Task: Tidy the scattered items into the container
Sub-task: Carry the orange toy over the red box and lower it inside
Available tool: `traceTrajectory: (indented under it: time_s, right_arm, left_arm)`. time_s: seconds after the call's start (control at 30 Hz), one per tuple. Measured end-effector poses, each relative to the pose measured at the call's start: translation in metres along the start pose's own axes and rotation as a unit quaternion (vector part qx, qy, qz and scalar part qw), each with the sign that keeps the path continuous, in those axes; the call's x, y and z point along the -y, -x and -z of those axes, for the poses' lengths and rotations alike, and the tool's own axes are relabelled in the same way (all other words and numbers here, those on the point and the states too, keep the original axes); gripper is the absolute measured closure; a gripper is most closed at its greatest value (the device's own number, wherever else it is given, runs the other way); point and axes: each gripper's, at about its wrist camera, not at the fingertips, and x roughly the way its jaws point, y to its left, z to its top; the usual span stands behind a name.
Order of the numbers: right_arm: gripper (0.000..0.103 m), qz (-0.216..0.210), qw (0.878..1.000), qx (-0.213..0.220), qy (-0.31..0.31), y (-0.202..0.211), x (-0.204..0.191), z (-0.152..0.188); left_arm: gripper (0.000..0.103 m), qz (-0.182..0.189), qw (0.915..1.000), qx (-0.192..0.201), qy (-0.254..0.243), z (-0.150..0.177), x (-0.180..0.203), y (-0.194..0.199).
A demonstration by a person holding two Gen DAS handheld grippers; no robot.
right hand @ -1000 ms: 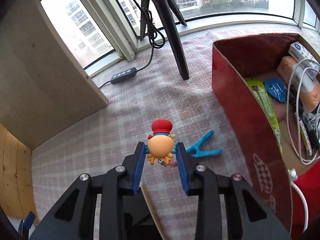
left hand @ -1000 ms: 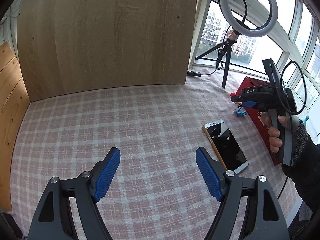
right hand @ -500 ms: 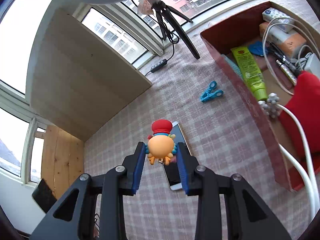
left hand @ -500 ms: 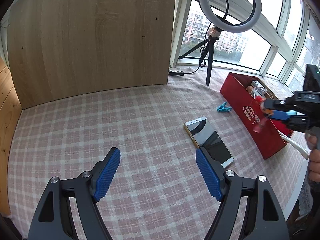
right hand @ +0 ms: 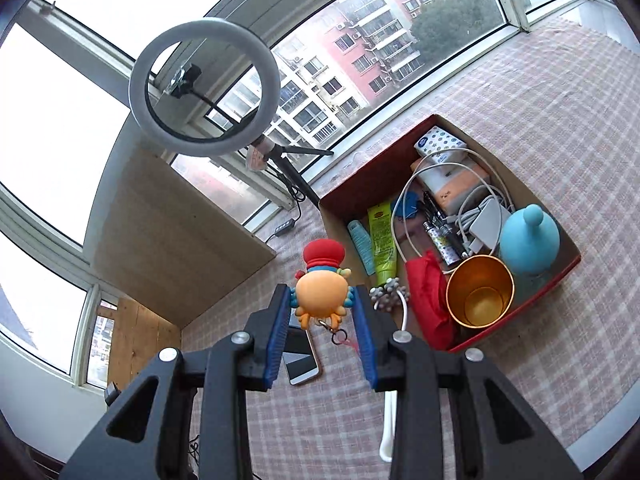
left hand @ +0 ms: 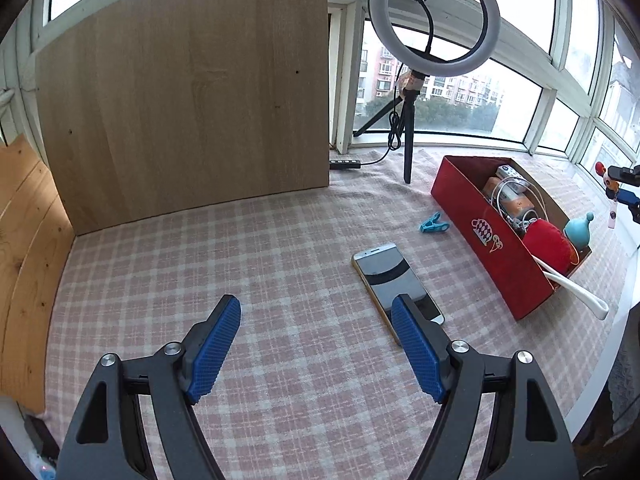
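Left wrist view: left gripper spread, holding nothing, now farther back from the red box. Phone and blue clip lay on the cloth beside the box.

Right wrist view: right gripper pinched the crab toy, risen high above the box's near wall; open room inside lay beside the green tube.

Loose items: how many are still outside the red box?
3. The phone lies on the cloth by the left claw; the blue clip lies beside the box; the toy keychain is held in the right claw.
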Motion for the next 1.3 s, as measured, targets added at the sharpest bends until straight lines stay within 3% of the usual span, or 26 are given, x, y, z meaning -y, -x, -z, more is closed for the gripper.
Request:
traceTrajectory:
  time_s: [0.1, 0.4, 0.67, 1.0, 1.3]
  right_arm:
    - [0.072, -0.01, 1.0, -0.009, 0.009, -0.004, 0.01, -0.018]
    - [0.072, -0.018, 0.994, -0.098, 0.051, -0.048, 0.034, -0.061]
    - [0.072, -0.004, 0.98, -0.157, 0.122, -0.107, 0.019, -0.081]
    - [0.072, 0.026, 0.969, -0.212, 0.128, -0.167, 0.025, -0.071]
    - [0.072, 0.022, 0.964, -0.237, 0.118, -0.165, 0.025, -0.051]
  left_arm:
    - [0.027, -0.018, 0.9998, 0.001, 0.002, -0.001, 0.013, 0.008]
    - [0.027, -0.07, 0.9975, 0.005, 0.009, -0.002, 0.052, 0.03]
    - [0.027, -0.079, 0.9968, -0.008, 0.003, -0.013, 0.062, 0.014]
    - [0.027, -0.072, 0.997, -0.028, -0.006, -0.02, 0.068, -0.011]
    - [0.027, -0.053, 0.998, -0.034, -0.004, -0.02, 0.065, -0.023]
